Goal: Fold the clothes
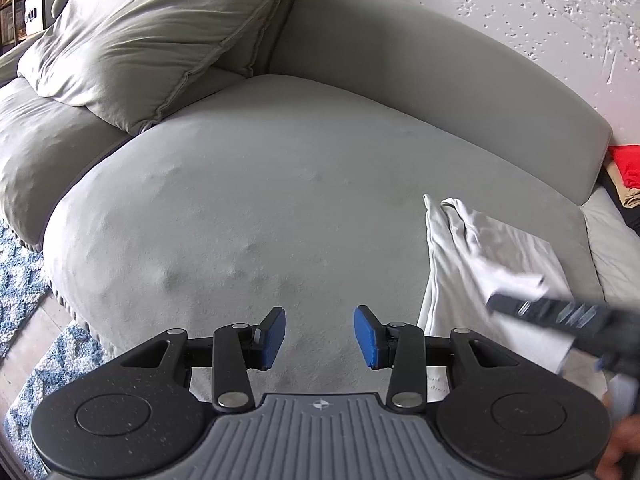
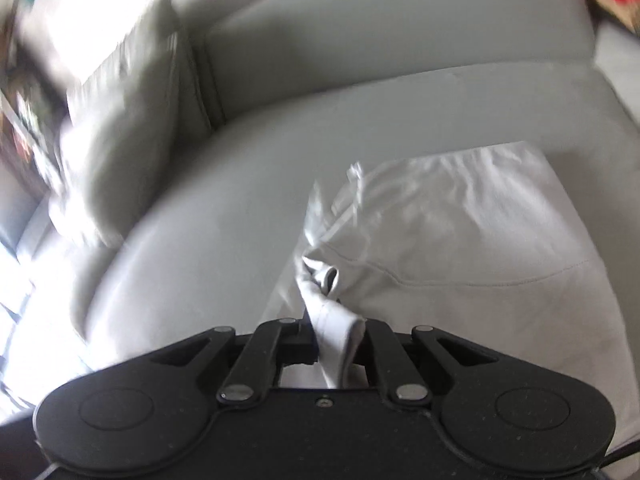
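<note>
A white garment lies partly folded on the grey sofa seat. My right gripper is shut on a bunched edge of it, and the cloth rises from the seat into the closed jaws. In the left wrist view the same white garment shows at the right, with the blurred right gripper over it. My left gripper hovers above bare seat fabric, its blue pads apart with nothing between them.
A large grey pillow leans in the sofa's back left corner. The backrest runs behind the seat. Red and tan clothes lie at the far right. A blue patterned rug covers the floor at the left.
</note>
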The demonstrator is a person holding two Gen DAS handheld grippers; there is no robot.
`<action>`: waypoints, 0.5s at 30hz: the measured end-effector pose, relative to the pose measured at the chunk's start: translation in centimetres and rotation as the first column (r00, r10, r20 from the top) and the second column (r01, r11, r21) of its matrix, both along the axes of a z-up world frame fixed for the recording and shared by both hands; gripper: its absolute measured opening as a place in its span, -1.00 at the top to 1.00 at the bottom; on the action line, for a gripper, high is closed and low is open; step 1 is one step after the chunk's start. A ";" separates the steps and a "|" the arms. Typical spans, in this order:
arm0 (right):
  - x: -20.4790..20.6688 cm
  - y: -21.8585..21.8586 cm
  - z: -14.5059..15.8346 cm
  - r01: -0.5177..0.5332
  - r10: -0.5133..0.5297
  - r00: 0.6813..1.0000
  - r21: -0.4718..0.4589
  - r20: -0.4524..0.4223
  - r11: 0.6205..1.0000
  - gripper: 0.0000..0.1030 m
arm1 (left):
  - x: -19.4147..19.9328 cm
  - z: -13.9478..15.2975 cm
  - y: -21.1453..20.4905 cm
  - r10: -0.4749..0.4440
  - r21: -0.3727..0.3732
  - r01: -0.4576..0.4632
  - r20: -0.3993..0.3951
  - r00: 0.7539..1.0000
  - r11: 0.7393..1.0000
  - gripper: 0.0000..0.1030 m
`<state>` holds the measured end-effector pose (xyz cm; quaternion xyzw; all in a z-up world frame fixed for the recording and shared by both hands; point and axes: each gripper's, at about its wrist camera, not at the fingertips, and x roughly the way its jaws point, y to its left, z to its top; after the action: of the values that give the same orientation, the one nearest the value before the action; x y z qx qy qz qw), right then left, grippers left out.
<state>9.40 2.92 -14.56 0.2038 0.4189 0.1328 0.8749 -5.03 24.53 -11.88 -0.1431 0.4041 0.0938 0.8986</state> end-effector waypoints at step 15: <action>0.7 1.4 1.4 -0.032 0.037 0.998 0.095 -0.054 0.995 0.90 | -0.4 0.6 0.1 0.032 -0.012 -0.032 0.024 0.999 0.999 0.25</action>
<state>10.11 4.33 -13.16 0.2412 0.4399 0.1617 0.8498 -5.40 24.64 -11.29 -0.1558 0.3915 0.1041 0.9009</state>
